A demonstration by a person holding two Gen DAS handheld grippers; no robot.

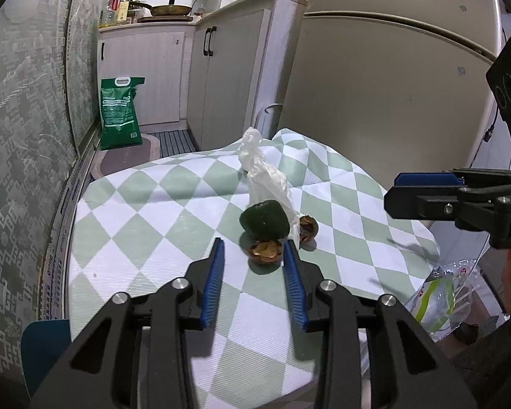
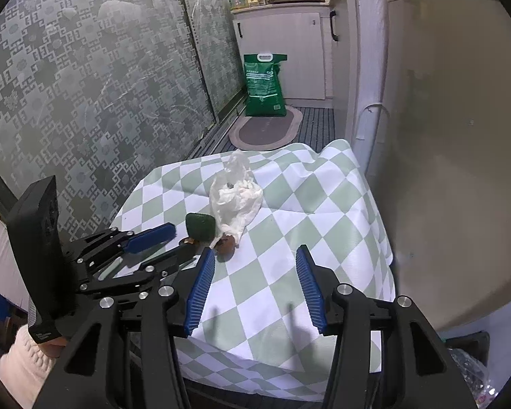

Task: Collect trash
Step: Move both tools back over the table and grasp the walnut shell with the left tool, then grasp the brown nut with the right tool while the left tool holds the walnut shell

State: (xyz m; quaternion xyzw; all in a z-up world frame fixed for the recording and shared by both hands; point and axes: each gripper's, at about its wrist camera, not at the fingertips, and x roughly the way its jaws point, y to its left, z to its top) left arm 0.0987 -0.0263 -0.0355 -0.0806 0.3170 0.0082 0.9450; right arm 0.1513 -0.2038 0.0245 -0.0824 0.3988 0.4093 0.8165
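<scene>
On the green-and-white checked tablecloth (image 1: 146,225) lie a dark green peel (image 1: 264,220), a brown shell half with scraps in it (image 1: 265,252), a second brown shell (image 1: 308,230) and a crumpled white plastic bag (image 1: 265,173). My left gripper (image 1: 254,250) is open, its blue pads on either side of the near shell half, just short of it. It also shows in the right wrist view (image 2: 163,238). My right gripper (image 2: 255,257) is open and empty, hovering over the cloth nearer the front edge; the trash (image 2: 201,226) lies ahead to its left. The right gripper shows side-on in the left wrist view (image 1: 402,192).
A clear bag with trash in it (image 1: 439,300) hangs below the table's right side. A fridge (image 1: 391,102) stands behind the table. A green sack (image 1: 121,112) and a floor mat (image 2: 265,131) are by the white cabinets (image 1: 221,78). A patterned glass door (image 2: 85,102) is at left.
</scene>
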